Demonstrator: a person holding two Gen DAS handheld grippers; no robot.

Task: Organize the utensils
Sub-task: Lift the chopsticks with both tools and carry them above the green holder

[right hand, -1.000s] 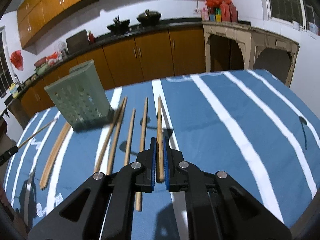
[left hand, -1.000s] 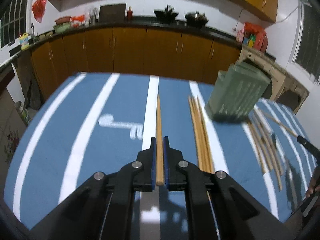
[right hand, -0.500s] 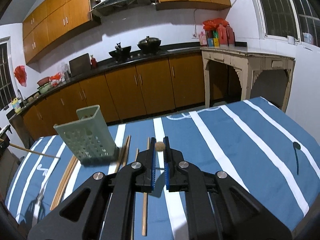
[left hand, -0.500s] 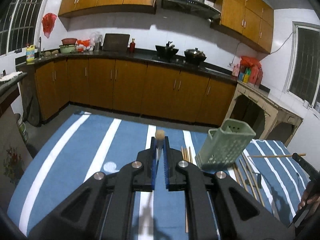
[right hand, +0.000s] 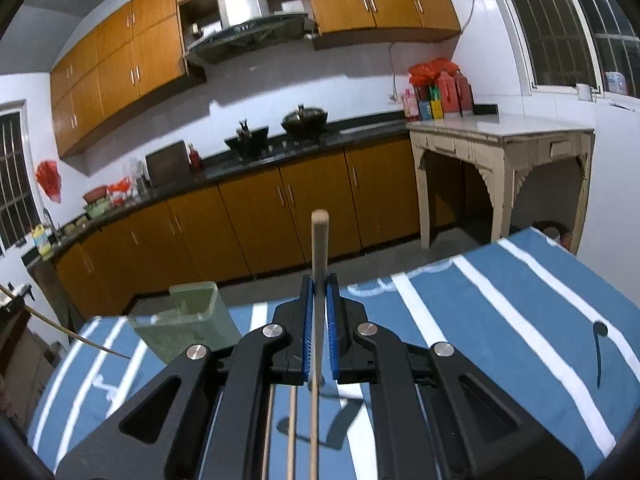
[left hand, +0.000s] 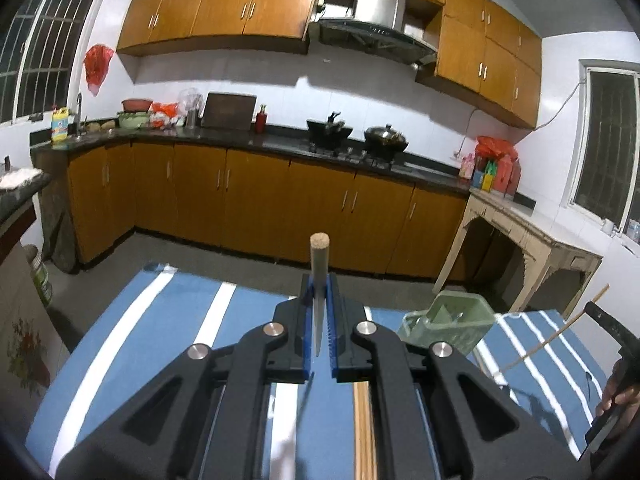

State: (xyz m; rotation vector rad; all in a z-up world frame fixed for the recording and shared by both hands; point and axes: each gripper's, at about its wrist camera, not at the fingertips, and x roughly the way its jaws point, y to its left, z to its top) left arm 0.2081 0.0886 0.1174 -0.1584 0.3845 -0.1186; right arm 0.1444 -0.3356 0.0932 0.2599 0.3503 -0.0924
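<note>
The left tool [left hand: 319,312] is clamped on one chopstick [left hand: 319,280], held above the bench [left hand: 132,336]. The right tool [right hand: 319,312] grips a second chopstick [right hand: 319,256]; the green holder [right hand: 188,326] stands on the bench between them.

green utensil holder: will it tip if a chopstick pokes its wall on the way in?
Probably. The green holder looks thin, perforated plastic, tall for its footprint, so likely light. It stands free on the tablecloth, apparently empty, so it may slide or tip rather than resist.

Striped blue tablecloth [left hand: 132,344], two woks [right hand: 305,118].
</note>
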